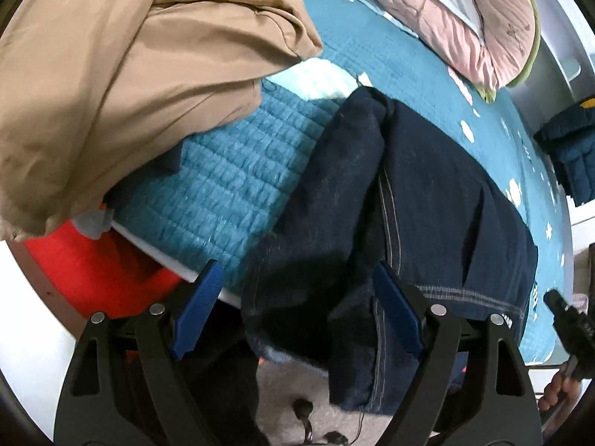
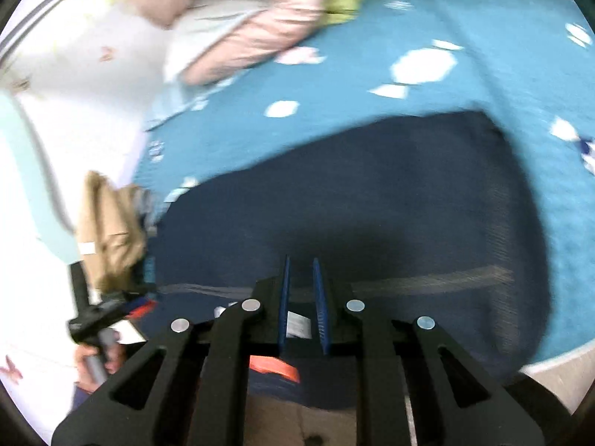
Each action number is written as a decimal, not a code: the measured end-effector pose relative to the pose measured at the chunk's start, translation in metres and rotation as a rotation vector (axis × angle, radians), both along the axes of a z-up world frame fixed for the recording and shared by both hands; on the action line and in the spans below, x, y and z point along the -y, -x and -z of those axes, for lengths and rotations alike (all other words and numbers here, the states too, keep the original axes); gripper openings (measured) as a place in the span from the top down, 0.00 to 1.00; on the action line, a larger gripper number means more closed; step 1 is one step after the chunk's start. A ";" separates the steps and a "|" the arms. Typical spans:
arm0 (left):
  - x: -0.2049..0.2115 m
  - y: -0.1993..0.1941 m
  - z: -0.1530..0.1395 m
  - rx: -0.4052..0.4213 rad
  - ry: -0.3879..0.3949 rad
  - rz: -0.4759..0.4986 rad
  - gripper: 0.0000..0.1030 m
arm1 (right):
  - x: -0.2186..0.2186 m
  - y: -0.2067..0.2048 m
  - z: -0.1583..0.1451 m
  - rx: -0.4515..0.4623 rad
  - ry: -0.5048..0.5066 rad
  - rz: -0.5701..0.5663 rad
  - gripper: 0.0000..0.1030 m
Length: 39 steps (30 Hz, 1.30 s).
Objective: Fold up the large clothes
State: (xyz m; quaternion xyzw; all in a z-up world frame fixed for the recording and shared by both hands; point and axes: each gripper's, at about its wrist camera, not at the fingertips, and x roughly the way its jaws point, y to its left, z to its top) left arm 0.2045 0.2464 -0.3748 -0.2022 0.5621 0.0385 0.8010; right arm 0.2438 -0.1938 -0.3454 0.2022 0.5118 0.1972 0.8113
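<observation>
Over dark jeans point(image 1: 438, 200) on the teal bedspread point(image 1: 401, 55), the left gripper point(image 1: 297, 286) gapes released, while the right gripper point(image 2: 302, 264) stands nearly closed, gripping nothing visible.

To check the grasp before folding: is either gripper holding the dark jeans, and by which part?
Left fingers stand open around the hanging edge of the jeans, not pressing. Right fingers are nearly closed; a hold cannot be told.

Pink quilt point(image 1: 479, 26) on teal bedspread point(image 1: 401, 55); orange item point(image 1: 93, 271), perhaps plastic.
</observation>
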 end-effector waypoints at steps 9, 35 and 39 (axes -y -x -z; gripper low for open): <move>0.011 -0.001 0.025 -0.056 -0.044 0.039 0.19 | -0.056 -0.060 0.033 -0.051 -0.077 0.053 0.87; 0.018 0.033 0.037 -0.115 0.208 -0.067 0.31 | -0.037 0.002 0.081 -0.158 -0.048 0.060 1.00; 0.024 0.034 0.032 -0.099 0.238 -0.060 0.51 | -0.028 0.012 0.080 -0.168 -0.111 0.073 0.99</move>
